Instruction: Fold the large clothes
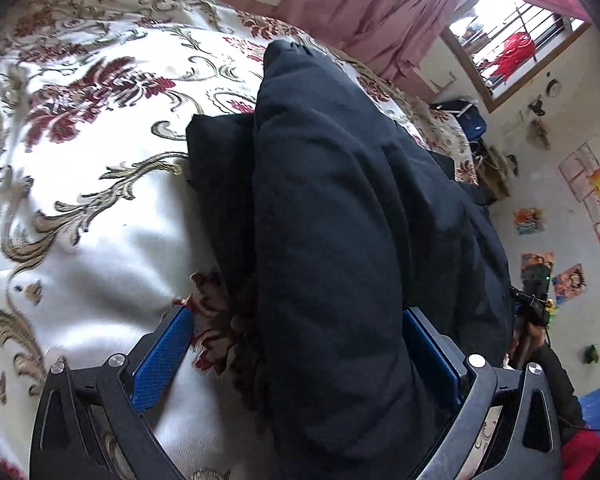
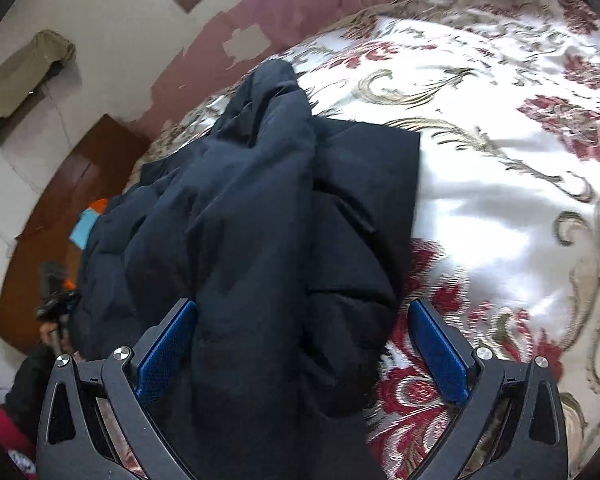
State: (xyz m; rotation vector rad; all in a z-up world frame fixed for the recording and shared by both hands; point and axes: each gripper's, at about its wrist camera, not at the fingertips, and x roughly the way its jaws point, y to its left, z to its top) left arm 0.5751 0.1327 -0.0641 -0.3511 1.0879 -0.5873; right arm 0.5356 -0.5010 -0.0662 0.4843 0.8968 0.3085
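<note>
A large dark navy padded jacket [image 1: 340, 208] lies bunched on a bed with a white, red and gold floral cover [image 1: 80, 184]. My left gripper [image 1: 296, 356] is open, its blue pads [image 1: 160, 364] wide apart, with a thick fold of the jacket lying between them against the right pad. In the right wrist view the same jacket [image 2: 260, 220] is heaped toward the bed's left edge. My right gripper [image 2: 304, 352] is open too, with jacket cloth between the pads, close to the left pad [image 2: 164, 352]; the right pad stands clear over the bed cover [image 2: 480, 184].
A pink curtain [image 1: 360, 8] and barred window [image 1: 512, 52] are behind the bed. A wall with posters [image 1: 580, 208] is at the right. A brown wooden door [image 2: 60, 208] and hanging khaki cloth [image 2: 20, 76] are left of the bed.
</note>
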